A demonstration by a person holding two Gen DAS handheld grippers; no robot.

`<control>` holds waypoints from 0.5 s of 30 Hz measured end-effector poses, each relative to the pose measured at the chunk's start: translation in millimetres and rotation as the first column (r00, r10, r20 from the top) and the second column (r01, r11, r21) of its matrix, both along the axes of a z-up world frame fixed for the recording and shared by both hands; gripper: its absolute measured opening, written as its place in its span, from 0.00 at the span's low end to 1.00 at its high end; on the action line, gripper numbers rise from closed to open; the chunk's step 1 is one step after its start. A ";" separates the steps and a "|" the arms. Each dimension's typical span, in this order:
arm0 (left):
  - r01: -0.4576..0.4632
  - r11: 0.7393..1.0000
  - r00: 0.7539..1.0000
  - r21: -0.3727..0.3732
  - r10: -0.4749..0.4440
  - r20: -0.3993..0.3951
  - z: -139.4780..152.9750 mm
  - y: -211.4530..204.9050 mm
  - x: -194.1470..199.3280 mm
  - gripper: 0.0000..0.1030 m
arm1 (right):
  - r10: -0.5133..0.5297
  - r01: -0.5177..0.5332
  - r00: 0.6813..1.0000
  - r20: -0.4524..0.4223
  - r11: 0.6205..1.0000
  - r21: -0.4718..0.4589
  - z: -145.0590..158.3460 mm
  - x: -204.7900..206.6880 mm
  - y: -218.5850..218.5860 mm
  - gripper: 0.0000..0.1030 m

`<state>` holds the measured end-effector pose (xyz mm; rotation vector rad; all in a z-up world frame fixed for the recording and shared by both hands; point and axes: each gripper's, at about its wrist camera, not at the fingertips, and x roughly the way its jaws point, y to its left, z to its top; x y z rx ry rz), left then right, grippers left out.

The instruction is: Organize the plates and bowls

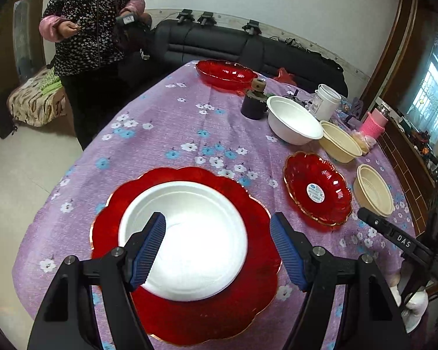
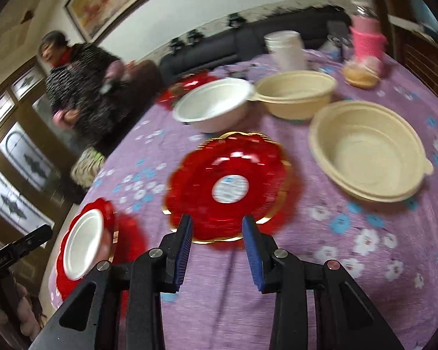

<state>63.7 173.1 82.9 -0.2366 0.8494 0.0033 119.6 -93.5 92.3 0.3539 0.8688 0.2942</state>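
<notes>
the table (image 1: 166, 122) carries a purple cloth printed with blue and white flowers. at its near edge lies a large red scalloped plate (image 1: 195, 318) with a gold rim, and a white bowl (image 1: 187, 239) sits in the middle of it. the left gripper (image 1: 217, 250) hangs above that bowl with its blue pads spread wide, nothing between them and neither pad pressing on the bowl.

toward the right edge lies a smaller red scalloped plate (image 2: 230, 186) with a round white sticker at its centre. the right gripper (image 2: 217, 250) is just short of this plate's near rim, its fingers partly apart and empty; the view is blurred.

beside the smaller plate, nearer the right edge, stands a cream bowl (image 2: 368, 151). behind it, further along that side, a second cream bowl (image 2: 295, 96) touches rims with another white bowl (image 2: 213, 108). a red glass dish (image 1: 226, 74) sits at the far edge, with a dark jar (image 1: 254, 102) between it and the white bowl. a white canister (image 1: 325, 102) and a pink container (image 1: 372, 125) stand at the far right corner.

a person in a dark patterned top (image 1: 93, 23) stands beyond the table's left edge.
</notes>
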 end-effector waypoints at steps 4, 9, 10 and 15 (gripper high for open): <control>0.001 0.999 1.000 -0.037 -0.002 -0.023 -1.4 -7.8 17.0 0.71 | -0.064 0.064 0.997 -0.044 0.998 0.007 -9.3 10.2 -21.4 0.37; 0.016 0.998 0.997 -0.069 -0.021 -0.079 -3.2 -27.7 55.1 0.71 | -0.109 0.112 0.990 -0.087 0.993 0.031 -20.7 29.7 -28.9 0.38; 0.019 0.997 0.996 -0.073 -0.025 -0.090 -4.3 -32.3 61.8 0.71 | -0.114 0.118 0.989 -0.099 0.992 0.036 -23.6 34.3 -28.6 0.38; 0.058 0.996 0.984 -0.075 -0.069 -0.164 -14.4 -64.3 102.8 0.71 | -0.131 0.137 0.984 -0.119 0.990 0.043 -41.3 53.0 -23.3 0.38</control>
